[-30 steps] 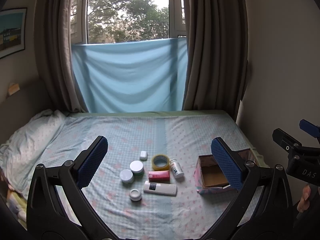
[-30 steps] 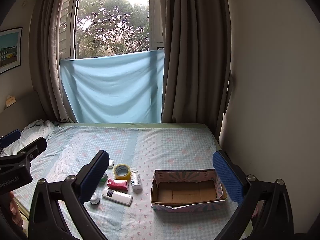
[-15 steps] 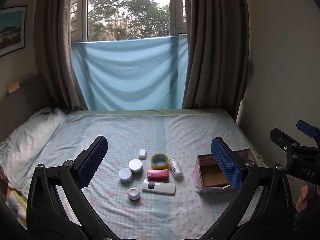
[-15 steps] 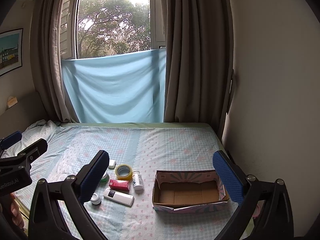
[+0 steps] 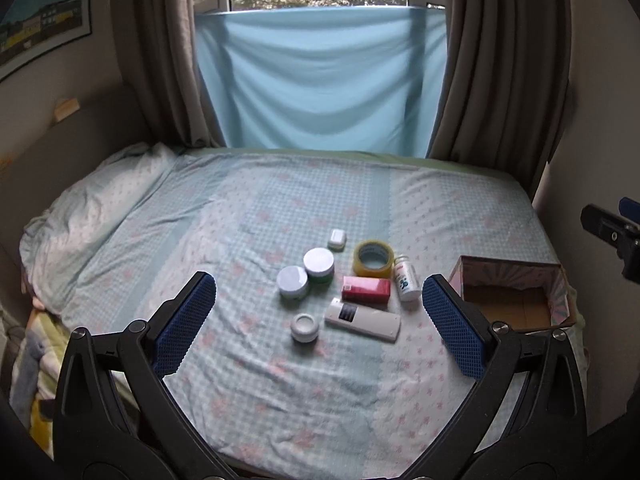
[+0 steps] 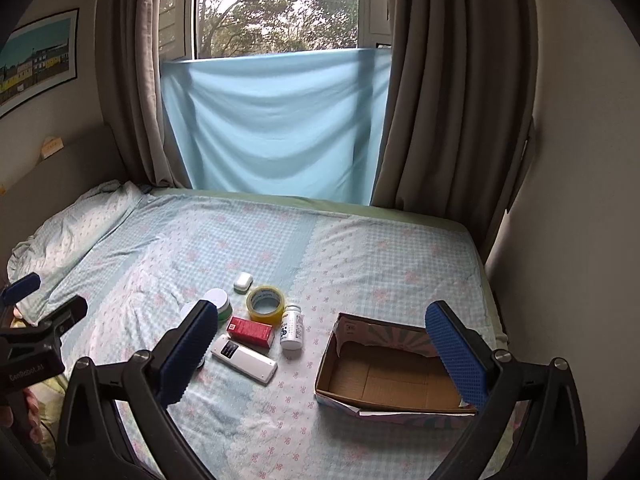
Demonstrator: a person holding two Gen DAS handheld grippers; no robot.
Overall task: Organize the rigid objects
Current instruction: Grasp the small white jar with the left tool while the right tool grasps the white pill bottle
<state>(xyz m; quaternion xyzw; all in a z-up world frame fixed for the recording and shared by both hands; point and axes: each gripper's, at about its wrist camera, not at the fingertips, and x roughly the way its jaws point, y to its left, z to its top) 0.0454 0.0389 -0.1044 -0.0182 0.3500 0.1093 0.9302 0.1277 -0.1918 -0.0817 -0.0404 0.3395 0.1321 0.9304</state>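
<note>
Rigid objects are clustered on the bed (image 5: 460, 208), ahead of and between the spread fingers of the left gripper (image 5: 318, 326): a tape roll (image 5: 373, 258), a red box (image 5: 366, 289), a white remote (image 5: 362, 319), a pill bottle (image 5: 406, 278), three round jars and a small white case (image 5: 336, 239). Compared with half a second ago, both views are tilted downward and brought nearer, so the cluster is seen larger; nothing on the bed is displaced. The right gripper (image 6: 328, 350) is also held wide apart and empty, with the empty cardboard box (image 6: 394, 374) just ahead of its right finger. An approach is judged to be under way; no item is yet boxed.
</note>
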